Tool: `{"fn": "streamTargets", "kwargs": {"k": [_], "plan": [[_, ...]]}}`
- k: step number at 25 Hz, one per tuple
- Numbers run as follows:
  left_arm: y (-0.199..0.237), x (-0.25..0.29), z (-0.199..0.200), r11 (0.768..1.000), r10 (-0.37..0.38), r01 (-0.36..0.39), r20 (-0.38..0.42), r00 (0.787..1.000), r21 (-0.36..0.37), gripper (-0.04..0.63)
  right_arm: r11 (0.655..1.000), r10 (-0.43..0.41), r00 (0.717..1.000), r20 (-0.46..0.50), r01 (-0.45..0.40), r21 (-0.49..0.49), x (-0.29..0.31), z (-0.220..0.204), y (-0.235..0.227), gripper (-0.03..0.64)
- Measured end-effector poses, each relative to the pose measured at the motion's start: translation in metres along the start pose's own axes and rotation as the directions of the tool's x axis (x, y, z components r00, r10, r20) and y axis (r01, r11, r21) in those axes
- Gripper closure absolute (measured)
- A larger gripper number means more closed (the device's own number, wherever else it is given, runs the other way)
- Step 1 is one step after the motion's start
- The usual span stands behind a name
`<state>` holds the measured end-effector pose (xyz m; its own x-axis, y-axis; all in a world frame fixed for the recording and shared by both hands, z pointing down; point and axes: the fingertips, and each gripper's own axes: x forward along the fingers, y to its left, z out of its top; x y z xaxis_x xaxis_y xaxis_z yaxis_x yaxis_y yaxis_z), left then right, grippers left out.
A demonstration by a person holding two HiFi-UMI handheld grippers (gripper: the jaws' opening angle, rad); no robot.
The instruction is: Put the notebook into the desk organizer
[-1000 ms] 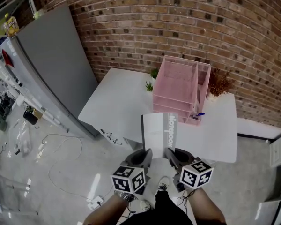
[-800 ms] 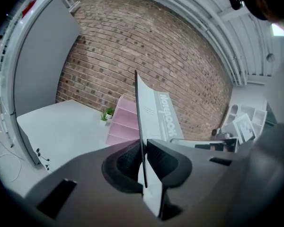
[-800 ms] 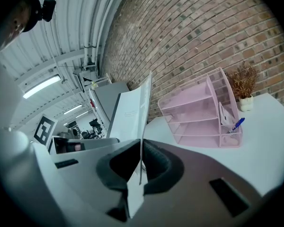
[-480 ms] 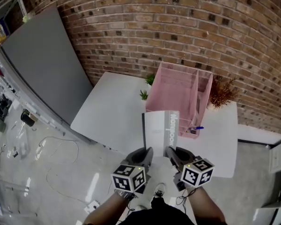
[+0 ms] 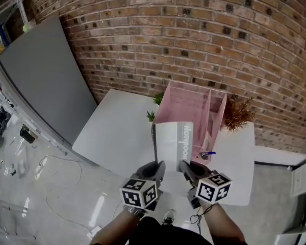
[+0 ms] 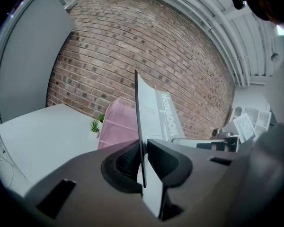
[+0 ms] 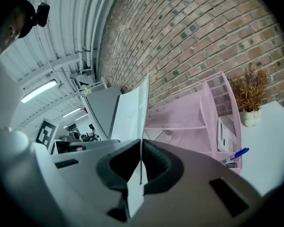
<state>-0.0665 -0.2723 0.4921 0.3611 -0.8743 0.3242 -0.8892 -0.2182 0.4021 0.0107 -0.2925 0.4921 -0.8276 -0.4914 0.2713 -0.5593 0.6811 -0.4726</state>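
Observation:
A grey-and-white notebook point(image 5: 172, 143) hangs in the air, gripped by its near edge from both sides. My left gripper point(image 5: 157, 169) is shut on its left corner and my right gripper point(image 5: 185, 168) on its right corner. The left jaws have just opened a little further, with the notebook's edge point(image 6: 154, 112) still between them. In the right gripper view the thin cover point(image 7: 132, 112) runs up from between the pads. Just beyond stands the pink mesh desk organizer point(image 5: 191, 108) on the white table point(image 5: 117, 131); the notebook's far edge overlaps the organizer's front.
A blue pen point(image 5: 208, 153) lies at the organizer's front right. A small green plant point(image 5: 151, 116) stands to its left and a dried brown plant point(image 5: 237, 114) to its right. A brick wall backs the table. A grey panel point(image 5: 41, 70) leans at the left.
Both grippers have carried the notebook forward to the table. The organizer now lies right behind the notebook's far edge instead of further off.

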Motion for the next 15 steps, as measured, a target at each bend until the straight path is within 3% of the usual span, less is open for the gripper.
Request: {"fn": "streamTargets", "kwargs": {"k": [8,15], "plan": [[0.011,0.017,0.016,0.999,-0.015,0.015,0.001,1.000,0.035,0.544,1.000,-0.011,0.999,0.042,0.010,0.024,0.011,0.018,-0.008,0.604],[0.039,0.042,0.033,0.997,-0.018,0.021,-0.037,0.999,0.079,0.484,0.995,-0.074,0.993,0.094,0.066,0.079,0.025,0.036,-0.021,0.604]]}}
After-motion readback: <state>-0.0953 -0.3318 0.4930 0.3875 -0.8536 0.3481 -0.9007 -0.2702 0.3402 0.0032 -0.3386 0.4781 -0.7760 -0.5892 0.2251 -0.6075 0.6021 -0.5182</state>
